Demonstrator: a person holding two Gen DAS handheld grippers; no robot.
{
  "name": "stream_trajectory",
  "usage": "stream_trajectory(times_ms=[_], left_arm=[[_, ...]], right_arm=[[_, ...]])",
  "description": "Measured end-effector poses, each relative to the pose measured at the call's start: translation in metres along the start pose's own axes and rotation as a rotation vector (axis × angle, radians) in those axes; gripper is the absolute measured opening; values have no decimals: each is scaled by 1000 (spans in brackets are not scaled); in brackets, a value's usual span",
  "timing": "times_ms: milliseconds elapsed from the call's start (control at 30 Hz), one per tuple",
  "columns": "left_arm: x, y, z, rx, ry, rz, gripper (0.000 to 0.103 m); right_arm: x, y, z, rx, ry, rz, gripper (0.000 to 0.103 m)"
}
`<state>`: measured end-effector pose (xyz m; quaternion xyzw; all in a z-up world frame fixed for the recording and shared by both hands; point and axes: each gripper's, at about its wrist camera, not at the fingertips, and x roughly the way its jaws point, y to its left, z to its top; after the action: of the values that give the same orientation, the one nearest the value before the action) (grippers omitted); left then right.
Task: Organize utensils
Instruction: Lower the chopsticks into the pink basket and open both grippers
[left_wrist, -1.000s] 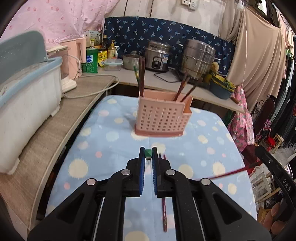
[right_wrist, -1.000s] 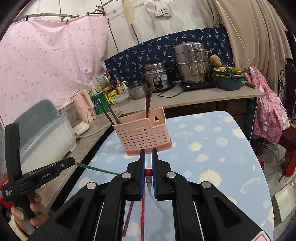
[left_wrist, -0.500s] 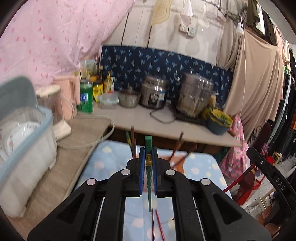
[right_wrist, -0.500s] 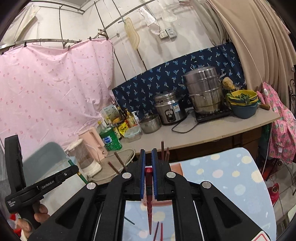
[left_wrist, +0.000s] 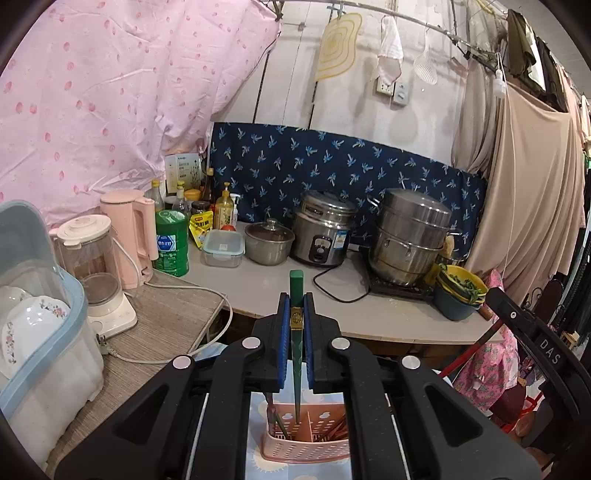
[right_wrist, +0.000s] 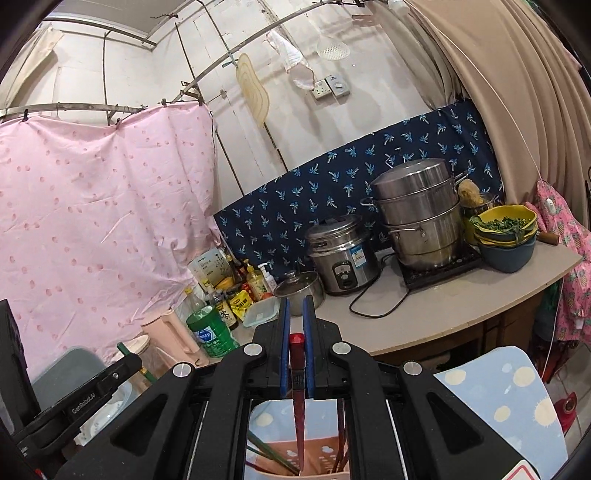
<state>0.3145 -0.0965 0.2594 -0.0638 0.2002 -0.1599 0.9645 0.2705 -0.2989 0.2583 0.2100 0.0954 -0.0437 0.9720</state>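
My left gripper (left_wrist: 295, 306) is shut on a green chopstick (left_wrist: 296, 288) that hangs tip down over the pink slotted utensil holder (left_wrist: 306, 448), its tip just above a compartment. My right gripper (right_wrist: 296, 321) is shut on a red chopstick (right_wrist: 297, 369), also tip down above the same holder (right_wrist: 317, 458). The holder has several chopsticks in it and stands on a blue spotted table (right_wrist: 517, 398). The left gripper's body shows at the left of the right wrist view (right_wrist: 85, 398).
A counter (left_wrist: 258, 288) behind the table carries a rice cooker (left_wrist: 325, 236), a steamer pot (left_wrist: 410, 236), a small pot, bottles and a pink kettle (left_wrist: 129, 236). A blue-rimmed dish box (left_wrist: 40, 317) with plates stands at the left.
Both grippers have lifted their chopsticks off the table, turned them tip down, and moved over the pink holder. The table has dropped out of most of each view.
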Motion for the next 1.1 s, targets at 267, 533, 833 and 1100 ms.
stream_trajectory(times_ms=[267,533,833,1100], left_arm=[[38,10,-39,-14,99,-3,7],[56,16,-65,-31,162,5,7],[54,20,-76,-25,180,32,37],[39,19,-85,-6,184,44,47]], right_arm=[[37,-12,-45,-21,104,-24,7],[58,-22,-80,-26,200,-40,8],[47,-21,-82,-36,196,-46,24],[26,-19,-83,-41,195,-32,25]])
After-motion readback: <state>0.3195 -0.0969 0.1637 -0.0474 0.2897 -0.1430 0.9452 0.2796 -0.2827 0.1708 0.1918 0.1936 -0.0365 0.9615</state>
